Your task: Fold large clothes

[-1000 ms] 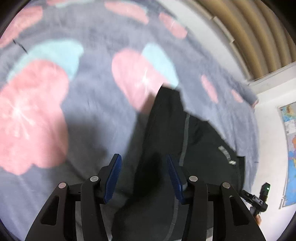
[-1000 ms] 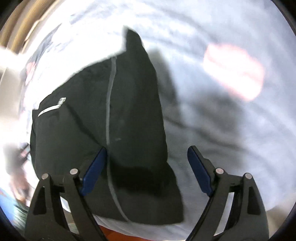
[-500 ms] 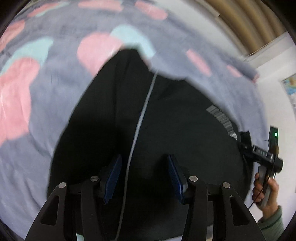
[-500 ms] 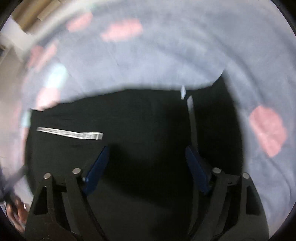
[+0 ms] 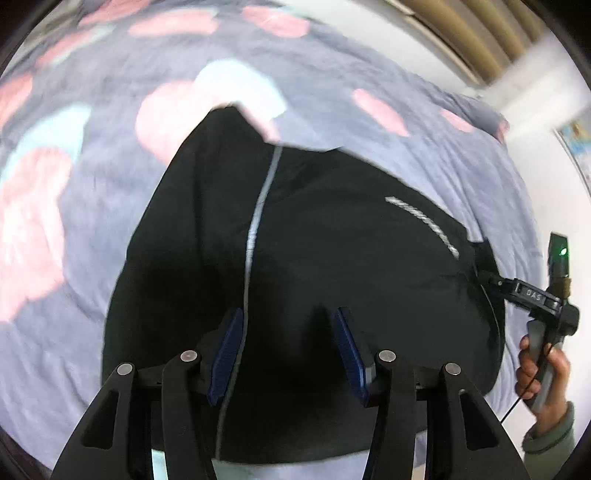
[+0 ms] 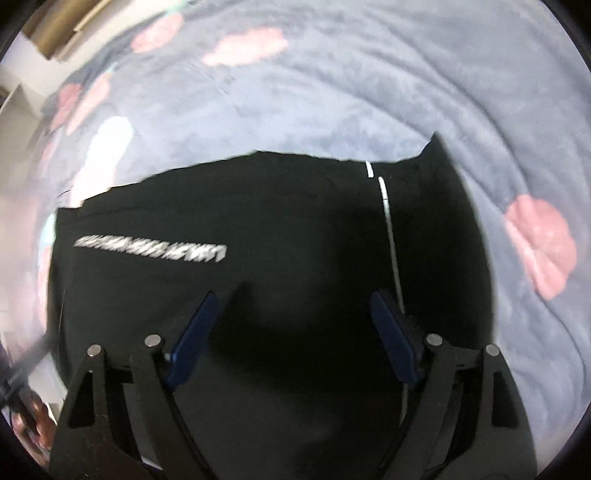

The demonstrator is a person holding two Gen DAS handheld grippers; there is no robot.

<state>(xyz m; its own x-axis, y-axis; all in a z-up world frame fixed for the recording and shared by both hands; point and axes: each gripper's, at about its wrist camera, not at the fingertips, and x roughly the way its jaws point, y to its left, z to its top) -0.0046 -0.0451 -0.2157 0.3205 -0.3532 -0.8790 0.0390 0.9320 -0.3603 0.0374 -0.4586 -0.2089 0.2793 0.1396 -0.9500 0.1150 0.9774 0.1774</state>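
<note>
A black garment (image 5: 332,258) with a thin grey stripe and a white logo strip lies folded and flat on the bed. It fills the lower half of the right wrist view (image 6: 295,240) too. My left gripper (image 5: 288,354) hovers over its near edge, jaws open, holding nothing. My right gripper (image 6: 295,339) hovers over the garment's middle, jaws wide open and empty. In the left wrist view the right gripper's body (image 5: 532,295) and the hand holding it show at the garment's right edge.
The bed is covered by a grey-blue blanket (image 5: 92,240) with pink and pale turquoise blotches, also in the right wrist view (image 6: 332,92). A white wall and tan curtain (image 5: 480,33) lie beyond the bed's far right edge.
Both grippers pulled back over the garment, so it now shows as a wide flat shape instead of a narrow one. Both stayed open.
</note>
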